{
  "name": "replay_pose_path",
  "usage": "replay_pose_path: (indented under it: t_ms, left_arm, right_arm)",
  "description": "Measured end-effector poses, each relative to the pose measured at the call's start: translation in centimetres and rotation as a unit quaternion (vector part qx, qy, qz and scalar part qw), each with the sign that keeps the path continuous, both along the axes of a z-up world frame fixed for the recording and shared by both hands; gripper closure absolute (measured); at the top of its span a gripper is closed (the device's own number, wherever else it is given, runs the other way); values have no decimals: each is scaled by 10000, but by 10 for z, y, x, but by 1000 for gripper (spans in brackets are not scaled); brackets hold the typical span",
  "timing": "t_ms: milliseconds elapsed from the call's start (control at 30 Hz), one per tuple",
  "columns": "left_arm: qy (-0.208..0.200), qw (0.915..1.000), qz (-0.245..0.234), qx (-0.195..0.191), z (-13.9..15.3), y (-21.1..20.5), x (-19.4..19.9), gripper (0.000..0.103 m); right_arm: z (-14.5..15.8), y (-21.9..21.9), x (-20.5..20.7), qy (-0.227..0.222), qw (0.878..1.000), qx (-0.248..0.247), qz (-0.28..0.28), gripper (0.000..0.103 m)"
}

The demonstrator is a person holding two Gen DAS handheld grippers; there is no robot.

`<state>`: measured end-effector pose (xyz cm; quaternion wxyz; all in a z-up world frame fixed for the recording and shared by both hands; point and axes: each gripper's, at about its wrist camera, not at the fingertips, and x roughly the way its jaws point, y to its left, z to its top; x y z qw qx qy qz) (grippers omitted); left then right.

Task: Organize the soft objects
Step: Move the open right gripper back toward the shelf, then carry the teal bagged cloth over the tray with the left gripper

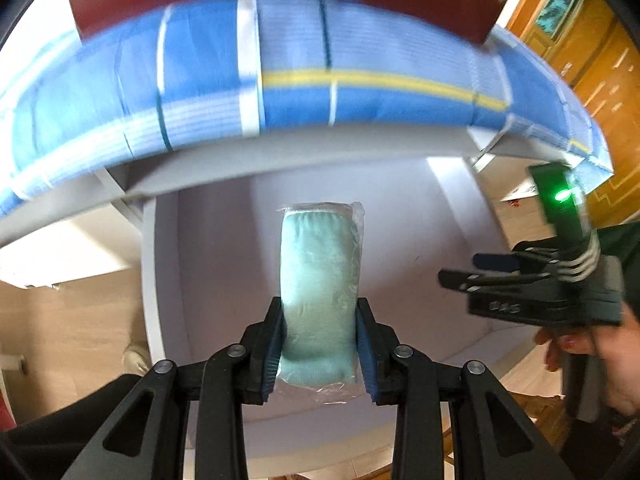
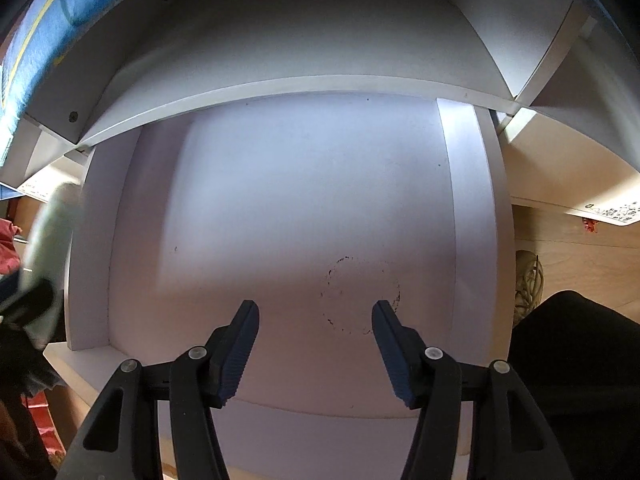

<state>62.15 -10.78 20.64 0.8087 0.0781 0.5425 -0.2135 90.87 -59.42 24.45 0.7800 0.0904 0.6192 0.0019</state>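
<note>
Just one wrapped towel (image 1: 318, 280), gripped.

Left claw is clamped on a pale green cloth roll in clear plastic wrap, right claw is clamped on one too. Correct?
Not quite. The left claw does clamp the pale green cloth roll in clear plastic wrap, but the right claw is open with nothing between its pads, as the right wrist view shows.
</note>
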Motion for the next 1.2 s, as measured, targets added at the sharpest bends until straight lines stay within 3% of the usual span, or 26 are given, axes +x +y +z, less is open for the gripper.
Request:
replay_pose_path:
  t_ms: [300,567,833,1200]
  left_arm:
    - [-372,9991,-111,-196,60,15,-11,69]
    - [-702,9963,-131,-471,119,7,4,69]
    - [-993,9919,45,-790,176,-13,50,69]
    - [-925,9933,460,-525,187,-56,141,69]
  right_arm:
    - [-5,7,-1,111,9999,19,101,44]
    - [-8,7,-1,174,9996,229,18,44]
    - [-6,6,0,155,9992,370,16,43]
    - [1,3,-4,137,9980,616,-90,43]
